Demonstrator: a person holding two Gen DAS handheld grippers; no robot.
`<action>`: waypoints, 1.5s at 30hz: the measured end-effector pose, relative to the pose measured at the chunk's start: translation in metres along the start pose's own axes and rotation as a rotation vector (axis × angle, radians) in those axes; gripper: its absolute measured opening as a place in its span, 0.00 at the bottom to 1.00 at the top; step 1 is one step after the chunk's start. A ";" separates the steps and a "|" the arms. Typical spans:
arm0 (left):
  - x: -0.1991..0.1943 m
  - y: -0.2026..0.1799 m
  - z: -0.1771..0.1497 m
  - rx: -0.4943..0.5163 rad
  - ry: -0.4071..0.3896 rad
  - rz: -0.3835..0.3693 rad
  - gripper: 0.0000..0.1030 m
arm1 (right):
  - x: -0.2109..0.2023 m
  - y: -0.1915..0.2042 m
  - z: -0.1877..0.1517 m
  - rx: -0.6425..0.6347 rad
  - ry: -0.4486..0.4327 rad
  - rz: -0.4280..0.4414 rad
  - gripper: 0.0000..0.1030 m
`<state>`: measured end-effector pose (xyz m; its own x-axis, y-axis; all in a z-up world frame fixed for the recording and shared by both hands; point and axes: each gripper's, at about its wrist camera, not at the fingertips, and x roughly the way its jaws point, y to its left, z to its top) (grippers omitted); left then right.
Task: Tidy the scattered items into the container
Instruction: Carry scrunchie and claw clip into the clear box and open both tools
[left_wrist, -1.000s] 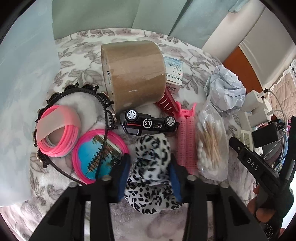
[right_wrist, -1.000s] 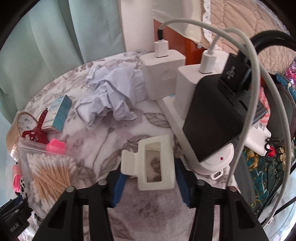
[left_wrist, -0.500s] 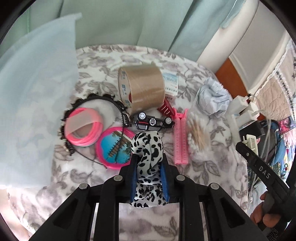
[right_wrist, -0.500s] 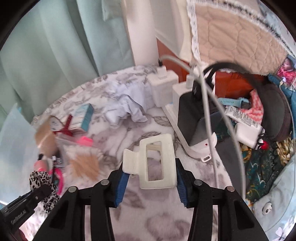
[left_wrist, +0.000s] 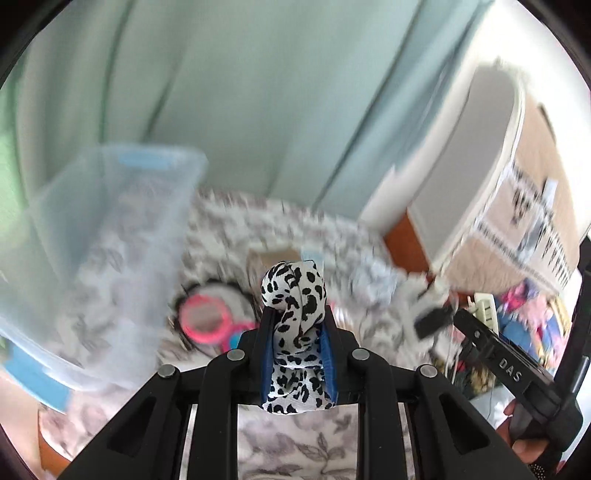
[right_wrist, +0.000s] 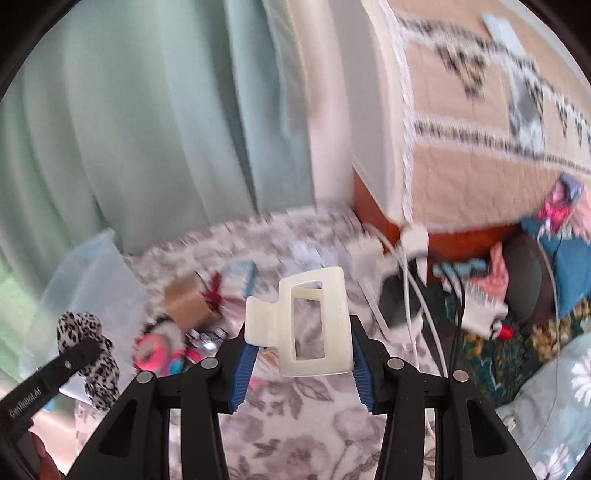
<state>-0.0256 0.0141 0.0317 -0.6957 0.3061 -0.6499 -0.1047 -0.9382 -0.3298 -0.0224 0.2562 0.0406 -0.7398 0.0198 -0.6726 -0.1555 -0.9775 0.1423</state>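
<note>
My left gripper (left_wrist: 295, 332) is shut on a black-and-white leopard-print scrunchie (left_wrist: 293, 295) and holds it high above the floral table. The clear plastic container (left_wrist: 110, 236) with blue handles stands to its left. My right gripper (right_wrist: 299, 350) is shut on a cream hair claw clip (right_wrist: 314, 325), also raised above the table. The scrunchie (right_wrist: 88, 354) and the left gripper also show at the lower left of the right wrist view, in front of the container (right_wrist: 88, 280).
A tape roll (right_wrist: 184, 302), a pink mirror and bands (left_wrist: 203, 317), a small blue box (right_wrist: 240, 277) and crumpled paper (left_wrist: 373, 280) lie on the table. A power strip with chargers and cables (right_wrist: 399, 288) sits at the right edge. Curtains hang behind.
Both grippers have lifted higher and tilted up with their items. The table items look smaller and blurred. The container now shows at the left in both views.
</note>
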 end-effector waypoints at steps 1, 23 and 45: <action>-0.009 0.004 0.004 -0.009 -0.024 -0.001 0.22 | -0.009 0.006 0.003 -0.011 -0.025 0.008 0.48; -0.087 0.170 0.018 -0.276 -0.237 0.167 0.22 | -0.018 0.233 0.001 -0.415 -0.036 0.327 0.48; -0.071 0.203 0.003 -0.343 -0.189 0.167 0.53 | 0.009 0.305 -0.016 -0.542 0.060 0.434 0.55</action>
<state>0.0004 -0.1982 0.0130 -0.8047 0.0897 -0.5869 0.2408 -0.8543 -0.4606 -0.0657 -0.0452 0.0661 -0.6214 -0.3925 -0.6781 0.5063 -0.8617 0.0348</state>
